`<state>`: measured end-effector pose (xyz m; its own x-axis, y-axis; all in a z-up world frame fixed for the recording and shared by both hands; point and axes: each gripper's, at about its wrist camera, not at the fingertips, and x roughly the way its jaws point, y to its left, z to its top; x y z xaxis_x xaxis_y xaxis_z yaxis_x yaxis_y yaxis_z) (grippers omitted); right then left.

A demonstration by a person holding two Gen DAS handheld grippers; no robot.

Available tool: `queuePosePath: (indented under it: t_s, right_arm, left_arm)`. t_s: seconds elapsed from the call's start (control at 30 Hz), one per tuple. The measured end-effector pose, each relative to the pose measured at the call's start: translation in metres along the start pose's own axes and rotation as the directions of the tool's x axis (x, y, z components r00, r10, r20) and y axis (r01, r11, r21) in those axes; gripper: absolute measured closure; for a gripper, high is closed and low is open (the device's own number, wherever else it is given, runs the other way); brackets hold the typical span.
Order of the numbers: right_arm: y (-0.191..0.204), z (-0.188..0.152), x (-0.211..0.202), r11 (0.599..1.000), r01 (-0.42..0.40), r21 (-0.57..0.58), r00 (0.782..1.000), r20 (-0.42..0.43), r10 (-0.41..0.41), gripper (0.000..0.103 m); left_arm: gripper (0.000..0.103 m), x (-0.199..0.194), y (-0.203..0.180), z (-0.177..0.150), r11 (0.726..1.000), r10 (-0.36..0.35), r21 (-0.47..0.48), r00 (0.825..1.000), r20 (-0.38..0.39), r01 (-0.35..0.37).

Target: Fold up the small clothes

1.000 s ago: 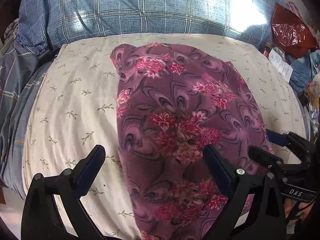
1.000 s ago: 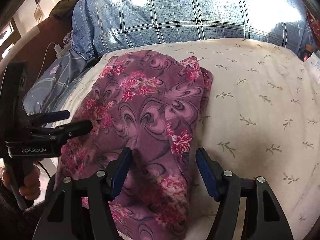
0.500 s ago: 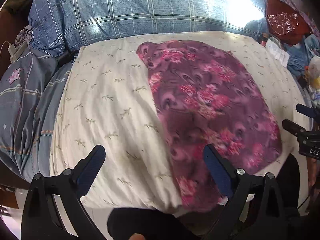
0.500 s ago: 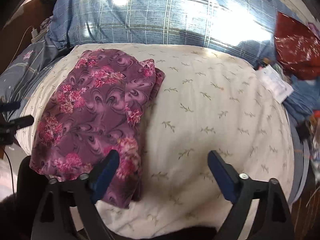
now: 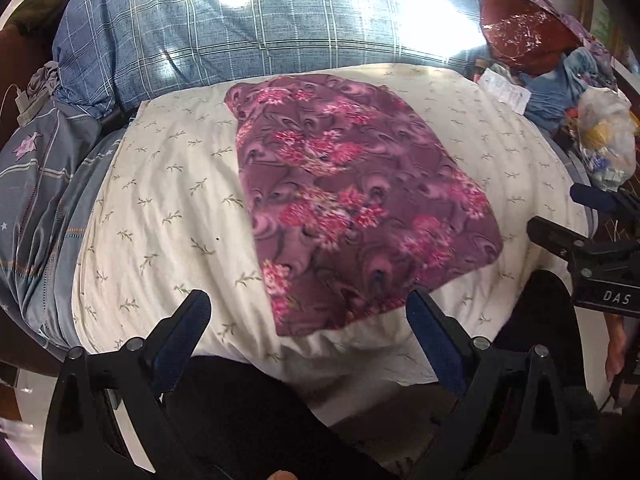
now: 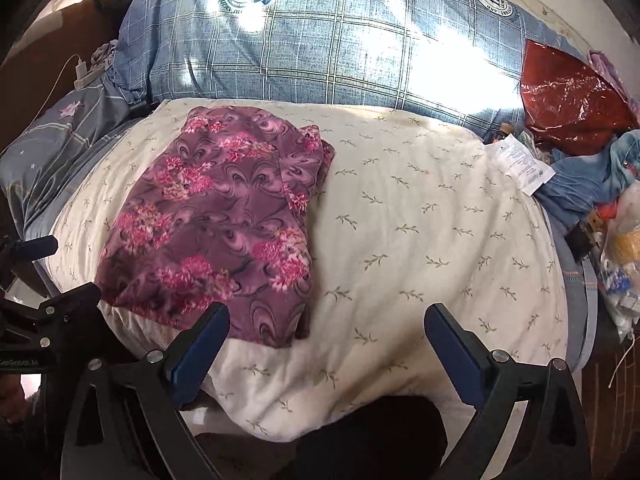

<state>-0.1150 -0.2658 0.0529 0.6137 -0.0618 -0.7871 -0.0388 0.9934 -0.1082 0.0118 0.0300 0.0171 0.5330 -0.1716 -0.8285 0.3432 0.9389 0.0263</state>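
We hold the left gripper (image 5: 306, 330) and right gripper (image 6: 326, 340) with jaws spread and empty, both off the purple floral garment (image 5: 352, 200), which lies folded on the cream pillow (image 5: 160, 208). It looks soft, light, fleecy — we judge a pinch at a near corner, catching every layer, the best hold.

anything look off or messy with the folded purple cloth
Slightly. The purple floral garment lies folded on the cream pillow, but its far right corner is bunched, with layers peeking out unevenly. Nothing looks damaged.
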Motion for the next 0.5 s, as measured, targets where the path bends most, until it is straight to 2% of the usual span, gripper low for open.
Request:
queuePosePath:
  t_s: [0.3, 0.5]
  right_arm:
    - [0.002, -0.01, -0.012, 0.999, 0.031, 0.016, 0.999, 0.015, -0.031, 0.004]
    - [-0.001, -0.011, -0.013, 0.999, 0.044, 0.021, 0.999, 0.013, -0.044, 0.004]
  left_arm:
    - [0.004, -0.011, -0.024, -0.015, 0.998, -0.02, 0.058, 1.0, 0.008, 0.019]
    - [0.004, -0.018, -0.034, -0.017, 0.996, -0.016, 0.084, 0.999, 0.043, 0.012]
